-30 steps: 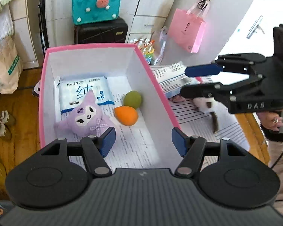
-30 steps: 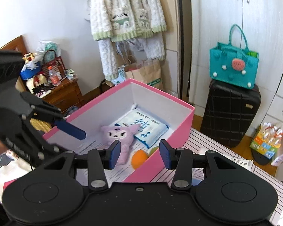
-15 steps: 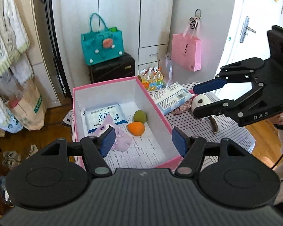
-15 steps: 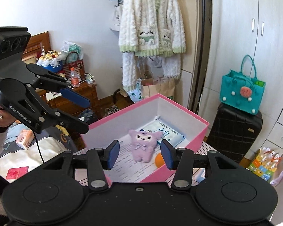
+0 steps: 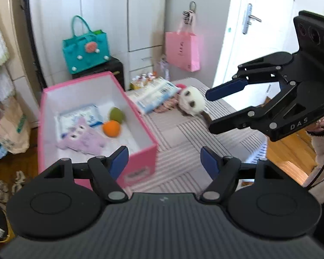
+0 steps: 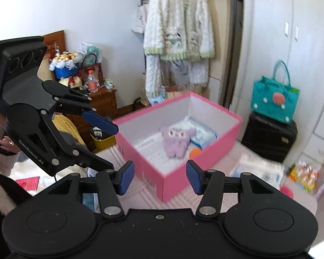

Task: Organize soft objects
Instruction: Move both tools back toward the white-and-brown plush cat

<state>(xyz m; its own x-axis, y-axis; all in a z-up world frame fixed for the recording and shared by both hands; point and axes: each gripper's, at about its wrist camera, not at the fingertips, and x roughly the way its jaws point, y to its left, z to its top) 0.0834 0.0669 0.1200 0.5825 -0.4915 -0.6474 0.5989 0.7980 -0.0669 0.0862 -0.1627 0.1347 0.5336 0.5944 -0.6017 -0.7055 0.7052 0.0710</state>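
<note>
Left wrist view: the left gripper (image 5: 164, 158) is wide open and holds nothing, hovering over the striped tablecloth (image 5: 183, 151) just beside the near right corner of the open pink cardboard box (image 5: 140, 164). The right gripper (image 5: 209, 110) is also spread wide and empty, held to the right of the box. The white-and-brown round plush toy (image 5: 191, 103) lies on the cloth right of the box, outside it, next to a flat blue-white wipes packet (image 5: 155, 96) near the box's right wall. The plush sits just ahead of the right gripper's fingertips, between them and the box; the left gripper is farther, with the plush ahead and to its right. Judgement: the right gripper is nearer and better lined up for the pick. The plush is roundish, with a dark tail end pointing away from the box. Inside the box: a lilac plush doll (image 5: 82, 138), an orange soft ball (image 5: 111, 128), a green soft ball (image 5: 116, 115), another wipes packet (image 5: 80, 116).
</note>
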